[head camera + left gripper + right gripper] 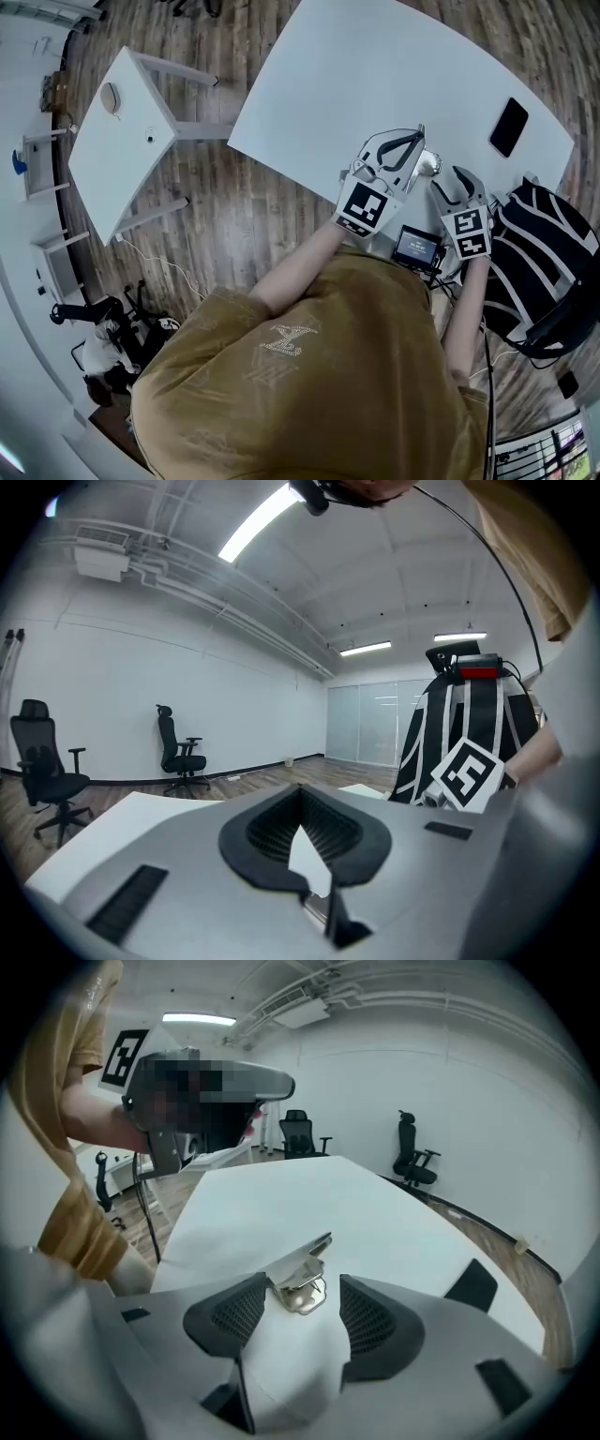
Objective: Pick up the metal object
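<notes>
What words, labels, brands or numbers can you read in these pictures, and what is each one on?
Nothing here can be read as text.
shirt: pale emblem on the back, too blurred to read.
small screen: lit, but too small to read.
left cube and right cube: black-and-white square patterns, no letters or numbers.

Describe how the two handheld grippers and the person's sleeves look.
The left gripper and right gripper are light grey plastic with black ribbed pads. Each carries a white cube with black square markers. A black cable runs beside the right arm. The person wears a mustard-brown T-shirt with short sleeves.
</notes>
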The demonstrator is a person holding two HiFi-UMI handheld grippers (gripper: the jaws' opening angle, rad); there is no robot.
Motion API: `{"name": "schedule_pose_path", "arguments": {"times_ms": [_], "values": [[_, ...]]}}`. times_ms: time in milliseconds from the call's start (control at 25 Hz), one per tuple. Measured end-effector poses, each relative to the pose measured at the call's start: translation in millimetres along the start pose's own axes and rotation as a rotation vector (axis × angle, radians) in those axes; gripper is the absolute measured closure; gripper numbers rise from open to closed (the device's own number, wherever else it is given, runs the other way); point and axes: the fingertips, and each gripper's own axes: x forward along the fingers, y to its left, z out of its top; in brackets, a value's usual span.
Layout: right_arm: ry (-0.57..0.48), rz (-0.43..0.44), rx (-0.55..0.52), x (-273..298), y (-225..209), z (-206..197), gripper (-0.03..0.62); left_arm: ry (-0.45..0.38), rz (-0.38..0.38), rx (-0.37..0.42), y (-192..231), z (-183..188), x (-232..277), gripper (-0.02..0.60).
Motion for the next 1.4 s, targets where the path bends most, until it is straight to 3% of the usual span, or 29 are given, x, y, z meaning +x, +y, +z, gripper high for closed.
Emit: {"name": "schedule_pose_path", "arguments": {"times_ms": [240,600,880,1400], "values": [[0.132,0.054,-0.108,21,1,-18,0.324,0.007,-0.012,-0.007,11,-2,8,0.575],[0.275,0.122,-0.319,44,0,-24,0.310,0.006,-0.011,-0.037,25,-6,14,0.575],[0.324,0.237,-0.369,54,7,-24,0.309,0.012,-0.012,-0.061,31,-11,14,0.575],[0.355,0.275,-0.585,70,16,-11,0.307,0.023,-0.038,-0.118,36,-21,21,0.575]]}}
